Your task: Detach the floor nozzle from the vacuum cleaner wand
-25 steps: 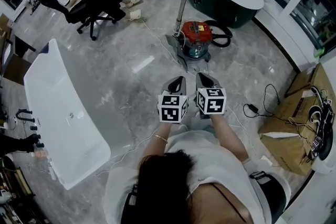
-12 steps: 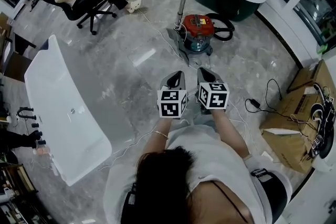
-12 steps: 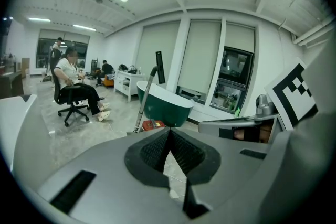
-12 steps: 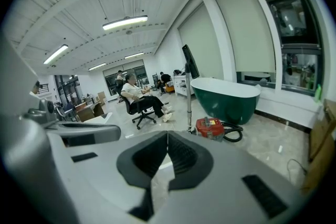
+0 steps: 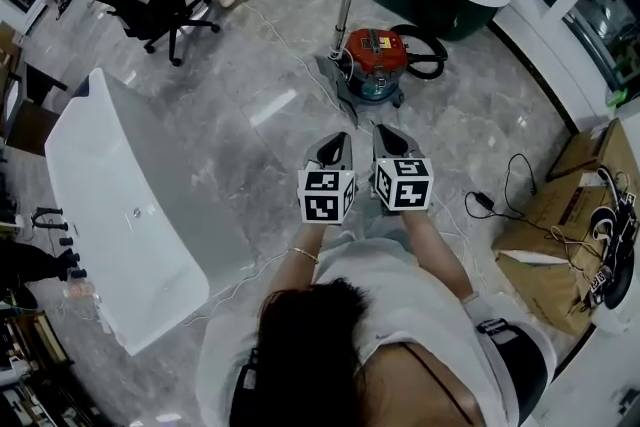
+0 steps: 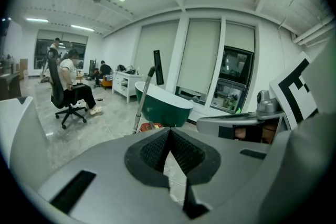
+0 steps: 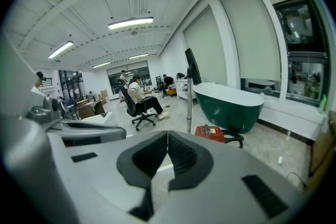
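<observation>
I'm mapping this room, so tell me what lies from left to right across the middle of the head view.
white bathtub → left gripper → right gripper → black cable → cardboard box

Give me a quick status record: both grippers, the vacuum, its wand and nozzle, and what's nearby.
vacuum: red canister, standing ahead
wand: upright beside the canister
floor nozzle: at the wand's foot, looks attached
hose: black loop right of the canister
green bathtub: behind the vacuum
left gripper: shut, empty, short of the vacuum
right gripper: shut, empty, beside the left one
</observation>
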